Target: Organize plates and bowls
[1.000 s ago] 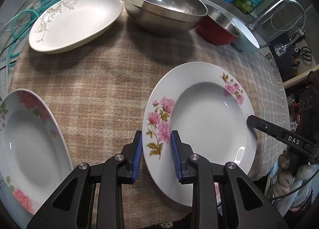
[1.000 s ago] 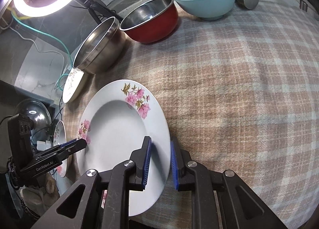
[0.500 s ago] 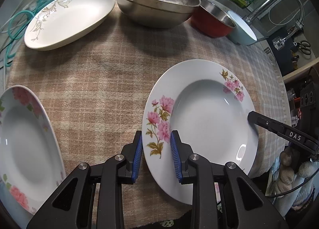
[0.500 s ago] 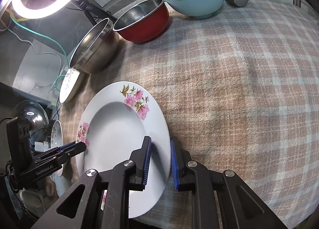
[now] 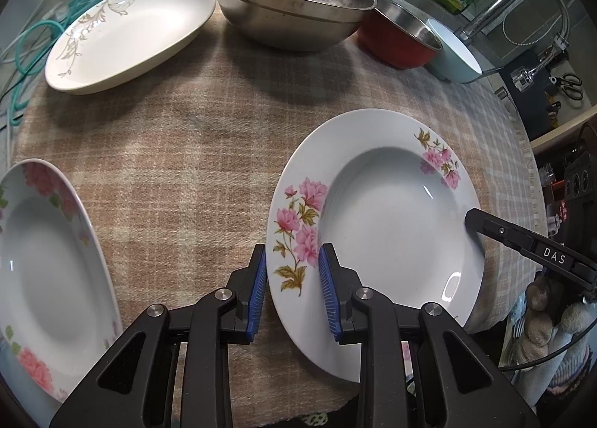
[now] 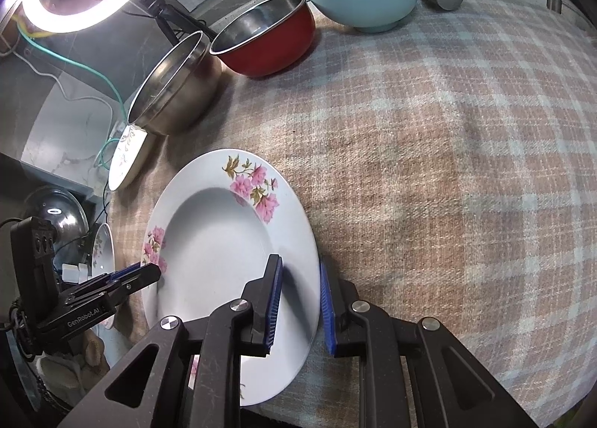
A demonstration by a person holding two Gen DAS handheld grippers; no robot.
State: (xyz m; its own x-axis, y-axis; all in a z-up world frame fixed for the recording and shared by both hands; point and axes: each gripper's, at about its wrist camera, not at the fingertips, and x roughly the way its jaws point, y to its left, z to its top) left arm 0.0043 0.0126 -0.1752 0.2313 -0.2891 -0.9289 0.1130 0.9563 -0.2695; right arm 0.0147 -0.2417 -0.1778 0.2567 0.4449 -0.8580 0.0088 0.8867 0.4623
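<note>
1. Centrally, a pink-flowered soup plate point(image 5: 388, 226) is lying on the plaid cloth point(image 5: 179, 152), gripped from two sides.
2. At the plate's 9 o'clock rim, the left gripper point(image 5: 293, 278) is clenching it, blue pads on either face of the rim.
3. At the 3 o'clock rim, the right gripper point(image 6: 298, 301) is likewise pinching the plate's edge, one finger above the rim and one outside it.
4. At 9 o'clock of the left wrist view, a second flowered plate point(image 5: 41, 260) is sitting apart from the held one.
5. At 11 o'clock, a white oval dish point(image 5: 130, 36) with a gold motif is resting near the cloth's edge.
6. From 12 to 2 o'clock, a steel mixing bowl point(image 5: 291, 6), a red bowl point(image 5: 395, 40) and a pale blue bowl point(image 5: 451, 55) are standing in a row, each just beside the next.
</note>
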